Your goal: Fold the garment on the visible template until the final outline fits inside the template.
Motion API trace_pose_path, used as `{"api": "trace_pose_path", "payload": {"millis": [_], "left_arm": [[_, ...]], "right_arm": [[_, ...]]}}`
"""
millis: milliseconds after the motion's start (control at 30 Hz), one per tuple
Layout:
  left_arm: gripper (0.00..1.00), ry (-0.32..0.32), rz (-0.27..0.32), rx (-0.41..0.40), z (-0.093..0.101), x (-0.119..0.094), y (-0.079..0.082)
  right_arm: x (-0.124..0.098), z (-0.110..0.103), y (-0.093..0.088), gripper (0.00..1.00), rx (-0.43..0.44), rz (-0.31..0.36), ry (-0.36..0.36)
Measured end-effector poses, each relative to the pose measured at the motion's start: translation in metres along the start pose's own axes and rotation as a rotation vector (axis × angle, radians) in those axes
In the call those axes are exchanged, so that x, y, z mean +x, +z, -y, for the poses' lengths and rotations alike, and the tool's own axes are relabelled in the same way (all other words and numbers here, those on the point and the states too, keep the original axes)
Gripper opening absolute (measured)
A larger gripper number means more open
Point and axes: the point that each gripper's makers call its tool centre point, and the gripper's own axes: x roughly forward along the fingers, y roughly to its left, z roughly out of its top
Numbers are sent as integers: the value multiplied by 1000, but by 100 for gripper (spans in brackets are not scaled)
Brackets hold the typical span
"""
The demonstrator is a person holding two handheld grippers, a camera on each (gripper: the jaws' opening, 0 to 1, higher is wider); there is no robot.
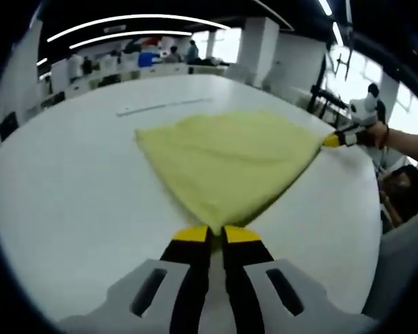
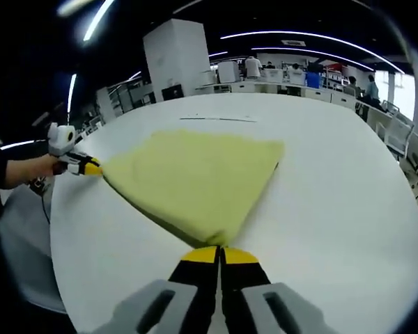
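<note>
A pale yellow garment (image 1: 226,160) lies stretched over the white table (image 1: 70,188), folded into a rough triangle. My left gripper (image 1: 218,234) is shut on its near corner, yellow tips pinching the cloth. The other gripper (image 1: 334,139) holds the far right corner, carried by a person's hand. In the right gripper view the same yellow garment (image 2: 195,177) spreads ahead, and my right gripper (image 2: 219,254) is shut on its near corner. The left gripper (image 2: 89,168) pinches the far left corner there. A thin dark template line (image 1: 164,106) runs on the table beyond the cloth, and shows again as the template line (image 2: 216,119).
The white table (image 2: 334,209) is round-edged, with its rim close on the right in the left gripper view. Desks, a white pillar (image 2: 175,56) and people stand in the room behind. A person's forearm (image 1: 407,142) reaches in from the right.
</note>
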Motion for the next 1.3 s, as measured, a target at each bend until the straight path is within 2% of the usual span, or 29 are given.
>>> {"api": "trace_pose_path", "payload": {"millis": [167, 400, 567, 700, 800, 1000, 1133, 1300], "left_arm": [[2, 0, -1, -6, 0, 0, 0], [0, -1, -1, -2, 0, -3, 1], [0, -4, -22, 32, 2, -10, -5], [0, -16, -29, -12, 3, -15, -9], [0, -25, -39, 5, 7, -19, -10], [0, -31, -76, 31, 14, -28, -20], [0, -23, -75, -35, 16, -34, -25], [0, -24, -88, -17, 23, -41, -32]], "right_arm": [[-7, 5, 0, 0, -9, 3, -12], [-7, 1, -1, 0, -29, -9, 0], [-10, -5, -9, 0, -40, -34, 11], [-13, -10, -14, 0, -53, -52, 19], [-16, -14, -16, 0, -55, -54, 22], [-23, -25, -22, 0, -19, -60, 33], [-27, -31, -27, 0, -15, -57, 31], [-32, -35, -33, 0, 4, -57, 28]]}}
